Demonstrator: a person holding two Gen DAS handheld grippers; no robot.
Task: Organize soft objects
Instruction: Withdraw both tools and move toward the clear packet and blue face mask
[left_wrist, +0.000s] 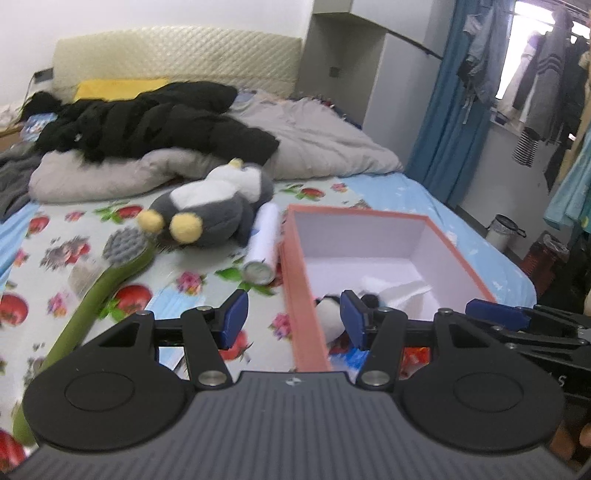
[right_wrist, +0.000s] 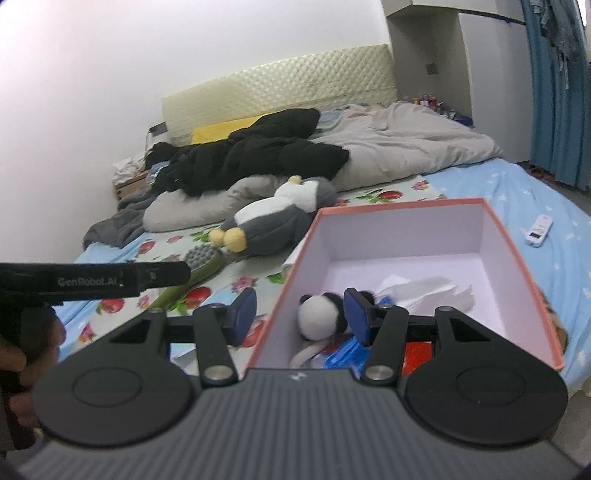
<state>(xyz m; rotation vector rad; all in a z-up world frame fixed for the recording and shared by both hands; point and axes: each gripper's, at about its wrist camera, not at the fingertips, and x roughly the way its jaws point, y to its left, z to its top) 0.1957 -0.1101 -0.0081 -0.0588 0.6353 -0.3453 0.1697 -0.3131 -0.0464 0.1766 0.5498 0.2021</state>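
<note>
A pink box (left_wrist: 295, 295) with a white inside stands open on the bed; it also shows in the right wrist view (right_wrist: 295, 266). In it lie a small panda plush (right_wrist: 319, 317), white tissue (right_wrist: 424, 288) and blue and red items. A grey penguin plush (left_wrist: 214, 206) lies behind the box's left side, also in the right wrist view (right_wrist: 273, 221). My left gripper (left_wrist: 293, 319) is open and empty over the box's left wall. My right gripper (right_wrist: 301, 315) is open and empty above the box's near end, the panda between its fingers' line of sight.
A green brush with a grey head (left_wrist: 110, 273) and a white cylinder (left_wrist: 264, 240) lie left of the box. A black jacket (left_wrist: 155, 122) and grey duvet (left_wrist: 314, 136) cover the bed's far half. A white remote (right_wrist: 539, 229) lies right of the box. A bin (left_wrist: 502, 225) stands on the floor.
</note>
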